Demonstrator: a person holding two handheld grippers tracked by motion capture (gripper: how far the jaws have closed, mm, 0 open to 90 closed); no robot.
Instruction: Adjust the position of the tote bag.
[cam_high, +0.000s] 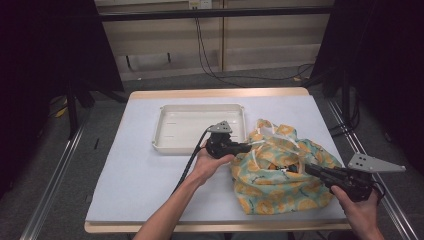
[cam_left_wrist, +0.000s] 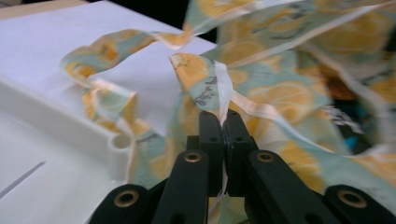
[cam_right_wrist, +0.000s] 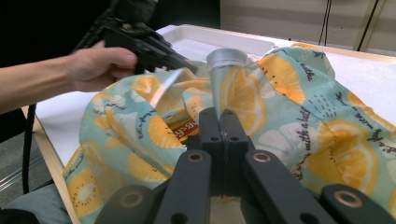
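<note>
A teal cloth bag (cam_high: 272, 192) printed with yellow lemons lies slumped on the front right of the table. My left gripper (cam_high: 248, 146) reaches in from the bag's left and is shut on a strip of its rim (cam_left_wrist: 212, 86); the cloth passes between the closed jaws. My right gripper (cam_high: 306, 169) comes from the right and is shut on a fold of the bag (cam_right_wrist: 233, 79) near its opening. The left gripper (cam_right_wrist: 189, 66), in a hand, also shows in the right gripper view. A red-labelled item (cam_right_wrist: 186, 129) peeks out inside the bag.
A shallow white tray (cam_high: 190, 127) stands at the back middle of the white table (cam_high: 135, 170), right behind the left gripper; its corner (cam_left_wrist: 93, 135) touches the bag's rim. Cables hang behind the table, and dark stands flank it.
</note>
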